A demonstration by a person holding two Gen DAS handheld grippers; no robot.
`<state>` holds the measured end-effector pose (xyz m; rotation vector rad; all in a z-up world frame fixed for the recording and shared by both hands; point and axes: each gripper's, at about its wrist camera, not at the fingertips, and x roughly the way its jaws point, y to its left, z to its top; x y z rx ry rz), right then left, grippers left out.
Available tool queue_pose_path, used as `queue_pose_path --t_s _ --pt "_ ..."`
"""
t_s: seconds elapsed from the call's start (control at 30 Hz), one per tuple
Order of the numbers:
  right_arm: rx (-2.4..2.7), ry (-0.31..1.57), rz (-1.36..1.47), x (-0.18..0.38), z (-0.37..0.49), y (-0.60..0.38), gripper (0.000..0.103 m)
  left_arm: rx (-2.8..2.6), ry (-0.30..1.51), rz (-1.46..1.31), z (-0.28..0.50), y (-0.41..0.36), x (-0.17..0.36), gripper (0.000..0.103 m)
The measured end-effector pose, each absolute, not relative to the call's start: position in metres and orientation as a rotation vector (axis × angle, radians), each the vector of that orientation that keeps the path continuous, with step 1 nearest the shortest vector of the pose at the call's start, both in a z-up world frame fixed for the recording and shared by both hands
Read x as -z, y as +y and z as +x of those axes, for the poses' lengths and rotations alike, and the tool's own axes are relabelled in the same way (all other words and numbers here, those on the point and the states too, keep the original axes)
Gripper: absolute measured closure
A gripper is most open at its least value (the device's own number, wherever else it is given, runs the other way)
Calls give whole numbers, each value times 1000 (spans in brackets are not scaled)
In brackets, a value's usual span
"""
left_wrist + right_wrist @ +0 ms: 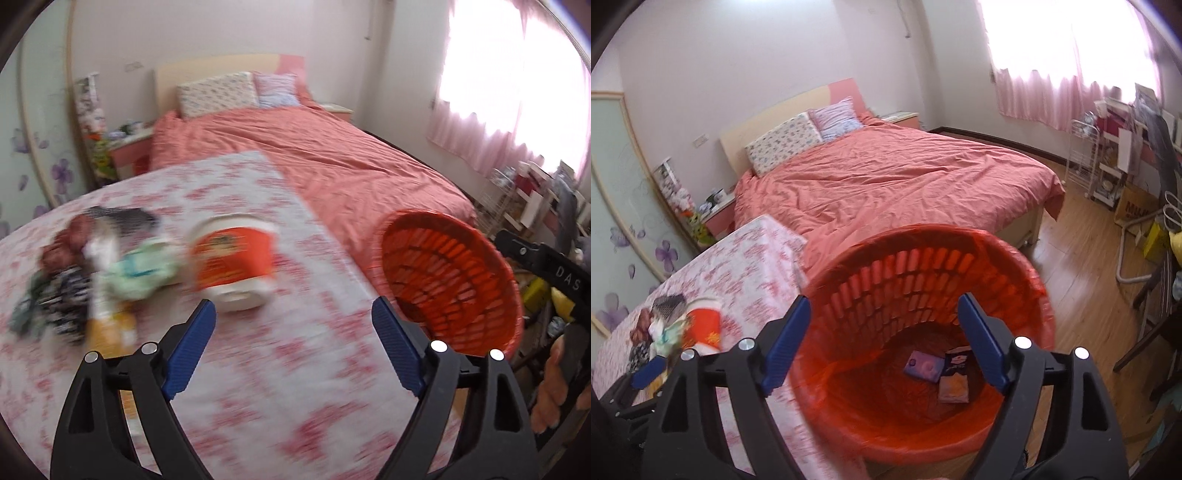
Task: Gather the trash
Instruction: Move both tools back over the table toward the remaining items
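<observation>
A red-and-white noodle cup (234, 264) lies on its side on the pink-patterned tablecloth (258, 369). Left of it sits a blurred heap of wrappers, a pale green packet (142, 271) and a yellow-white bottle (107, 317). My left gripper (293, 317) is open and empty, just short of the cup. An orange slatted basket (923, 332) lined with a red bag stands beside the table, with small packets (940, 373) at its bottom. My right gripper (882, 317) is open and empty, over the basket mouth. The cup also shows in the right wrist view (703, 326).
A bed with a salmon cover (897, 177) lies beyond the table and basket. Wooden floor (1086, 258) is right of the basket. Shelves and clutter (1119, 166) stand along the right wall under the pink curtains. A nightstand (714, 210) is left of the bed.
</observation>
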<state>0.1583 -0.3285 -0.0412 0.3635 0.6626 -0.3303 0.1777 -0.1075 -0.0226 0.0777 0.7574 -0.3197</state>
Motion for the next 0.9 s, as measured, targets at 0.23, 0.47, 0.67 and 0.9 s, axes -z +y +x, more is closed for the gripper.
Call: queue_pose_path --t_s 0.23,0.47,0.67,0.9 --pt "215 706 276 38 180 -255 18 158 733 35 176 -29 19 14" --pt "118 774 180 54 218 -180 16 19 749 -41 187 42 28 14" --pt "51 823 110 70 254 -133 12 -22 766 -76 195 73 39 14" --pt "54 912 125 94 296 -120 12 -2 779 -95 195 85 48 14"
